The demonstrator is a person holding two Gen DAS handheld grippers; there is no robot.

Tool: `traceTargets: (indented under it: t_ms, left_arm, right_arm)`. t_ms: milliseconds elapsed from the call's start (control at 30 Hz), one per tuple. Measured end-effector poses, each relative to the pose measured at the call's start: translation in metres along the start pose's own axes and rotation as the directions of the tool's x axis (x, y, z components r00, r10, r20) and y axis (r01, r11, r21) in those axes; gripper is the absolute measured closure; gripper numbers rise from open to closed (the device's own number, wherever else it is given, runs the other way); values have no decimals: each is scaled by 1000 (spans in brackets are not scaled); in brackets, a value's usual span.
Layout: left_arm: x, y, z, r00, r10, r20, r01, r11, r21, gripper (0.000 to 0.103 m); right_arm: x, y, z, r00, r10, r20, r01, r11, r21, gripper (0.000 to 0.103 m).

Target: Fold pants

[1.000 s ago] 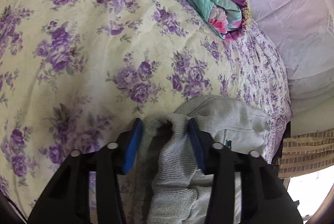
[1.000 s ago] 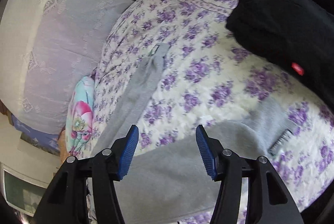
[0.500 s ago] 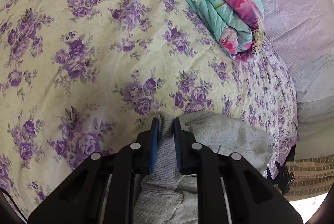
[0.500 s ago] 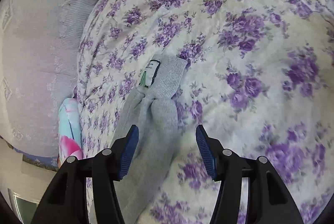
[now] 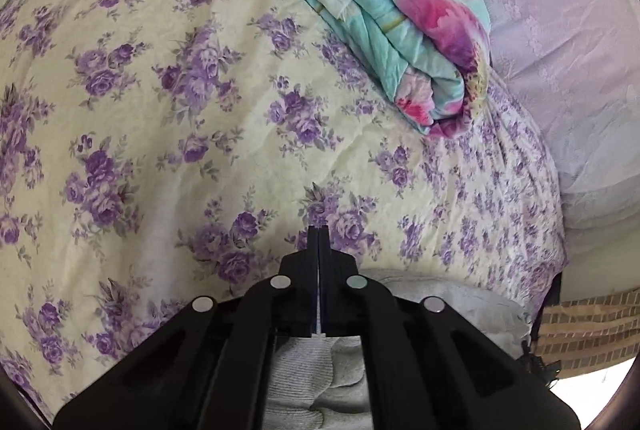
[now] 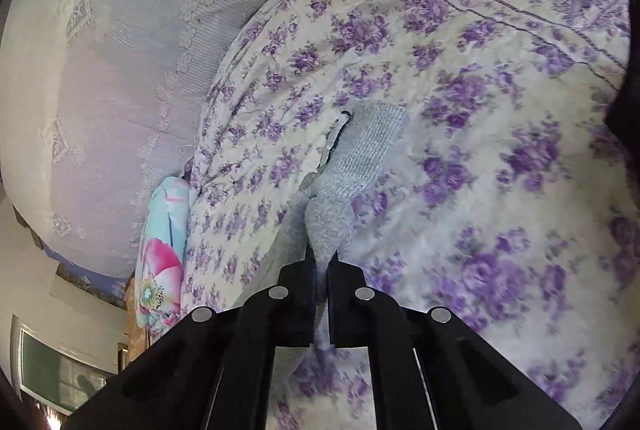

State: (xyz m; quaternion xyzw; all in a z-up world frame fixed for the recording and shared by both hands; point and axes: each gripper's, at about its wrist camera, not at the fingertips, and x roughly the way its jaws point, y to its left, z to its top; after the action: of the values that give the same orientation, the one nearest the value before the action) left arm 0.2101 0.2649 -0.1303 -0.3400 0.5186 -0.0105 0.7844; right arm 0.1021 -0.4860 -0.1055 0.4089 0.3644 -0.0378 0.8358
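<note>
My left gripper [image 5: 318, 230] jaws now closed on grey knit sweatpants [image 5: 316, 370]; right gripper [image 6: 320, 258] jaws clamped on cuff end, pants near purple-floral bed [image 5: 160, 133] edge. Both ends secured; I judge fold can start.

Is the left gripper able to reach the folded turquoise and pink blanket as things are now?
Probably not now: the left gripper looks shut on the grey knit pants. Only bare floral bedsheet lies before the folded turquoise and pink blanket.
</note>
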Motion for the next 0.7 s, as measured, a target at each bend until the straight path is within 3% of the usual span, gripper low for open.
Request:
traceTargets:
  t_ms: [233, 333, 400, 533, 700]
  left_arm:
    - [-7, 9, -20, 999, -46, -21, 46, 999, 19, 102]
    - [-9, 8, -23, 998, -66, -25, 67, 997, 43, 91]
    - [-8, 8, -24, 997, -67, -36, 69, 996, 53, 74]
    - [-7, 10, -28, 993, -106, -49, 109, 993, 56, 67]
    - [0, 7, -35, 989, -100, -104, 110, 989, 94, 66]
  right_arm:
    - [25, -43, -21, 994, -80, -73, 87, 991, 103, 99]
    - [27, -56, -24, 989, -69, -132, 92, 980, 175, 95]
    - [14, -57, -25, 991, -48, -121, 71, 977, 201, 93]
    - [-17, -35, -24, 995, -62, -79, 72, 990, 119, 93]
    - [-23, 21, -23, 994, 13, -106, -19, 998, -60, 93]
